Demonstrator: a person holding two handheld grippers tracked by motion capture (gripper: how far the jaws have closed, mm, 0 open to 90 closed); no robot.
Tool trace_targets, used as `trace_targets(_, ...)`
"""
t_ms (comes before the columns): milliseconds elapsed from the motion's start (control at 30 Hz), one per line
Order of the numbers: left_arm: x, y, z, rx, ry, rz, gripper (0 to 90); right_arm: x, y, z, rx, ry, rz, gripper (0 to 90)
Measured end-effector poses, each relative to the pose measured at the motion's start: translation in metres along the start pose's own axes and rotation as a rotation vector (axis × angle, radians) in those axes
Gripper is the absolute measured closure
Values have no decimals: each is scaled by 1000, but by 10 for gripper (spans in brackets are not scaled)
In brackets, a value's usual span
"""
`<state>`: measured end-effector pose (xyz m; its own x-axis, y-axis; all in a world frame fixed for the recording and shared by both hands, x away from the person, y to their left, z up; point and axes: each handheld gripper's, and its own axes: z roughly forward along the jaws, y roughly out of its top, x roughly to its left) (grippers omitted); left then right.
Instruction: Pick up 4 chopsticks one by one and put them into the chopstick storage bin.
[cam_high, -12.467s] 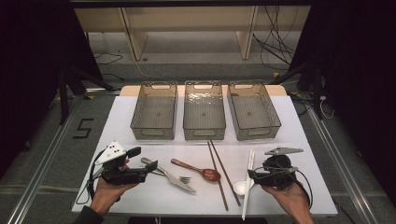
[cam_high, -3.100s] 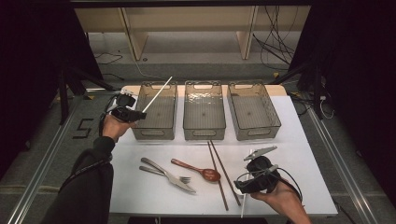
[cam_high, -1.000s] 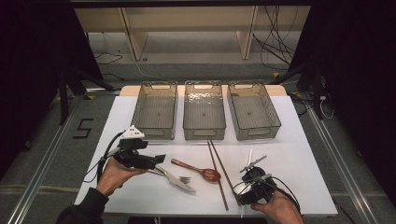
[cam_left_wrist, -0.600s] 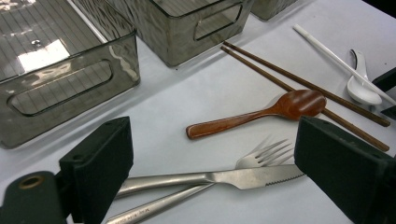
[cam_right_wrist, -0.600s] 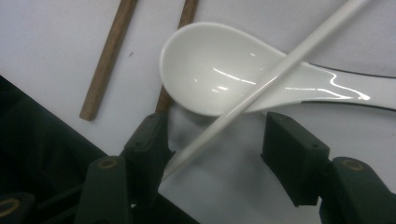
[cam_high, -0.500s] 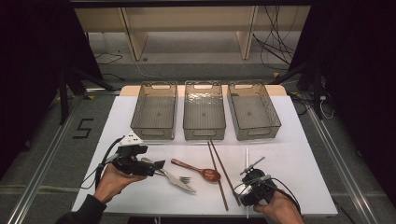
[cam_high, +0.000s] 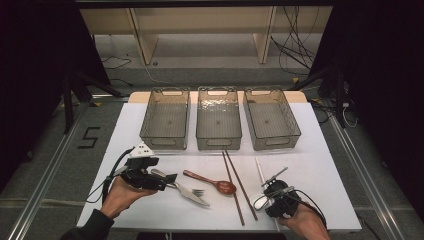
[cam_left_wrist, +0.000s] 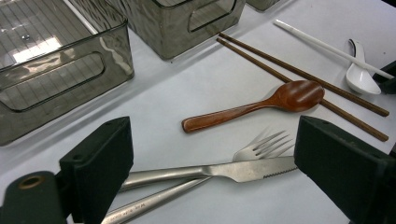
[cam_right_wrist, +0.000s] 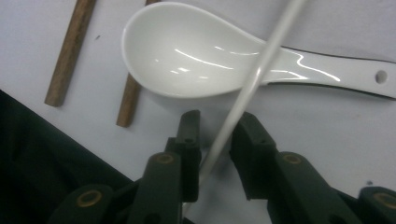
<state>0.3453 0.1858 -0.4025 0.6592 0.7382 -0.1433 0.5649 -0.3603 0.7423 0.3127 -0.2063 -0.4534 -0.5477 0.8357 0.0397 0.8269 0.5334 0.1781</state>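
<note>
White chopstick (cam_right_wrist: 261, 65) lies across the white spoon (cam_right_wrist: 201, 60) at the table's front right, and my right gripper (cam_right_wrist: 215, 140) has its jaws round the lower end, nearly closed, maybe not yet pinching. I should squeeze firm and lift straight so the spoon stays put. Left gripper (cam_left_wrist: 210, 163) hangs wide open over the knife (cam_left_wrist: 224, 170) and fork (cam_left_wrist: 261, 147); I drop onto one handle.

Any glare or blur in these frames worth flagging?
High view: room dark, table evenly lit, sharp. Left gripper view: window glare on the bin, near jaws soft, knife sharp. Right gripper view: streak highlights on the white spoon; white chopstick between the jaws is blurred.
</note>
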Motion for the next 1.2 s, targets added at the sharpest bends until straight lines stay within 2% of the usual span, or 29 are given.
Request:
trace_targets(200,-1,-1,1,5,-9,2,115,-8,-3,-1,13,-29,12,855)
trace_targets(567,0,-2,4,22,-7,18,139,-14,-5,-6,-4,-12,-14,867)
trace_targets(800,3,-4,5,26,-7,21,150,-17,-5,-12,-36,-2,-39,870)
trace_targets(933,3,-3,6,30,-12,21,150,-20,-6,-18,-70,11,-37,870)
trace_targets(1067,2,-2,9,43,-25,43,150,-20,-6,-25,-105,34,-61,869)
trace_targets(1200,0,1,13,65,-43,75,150,-12,0,-33,-136,52,-121,869)
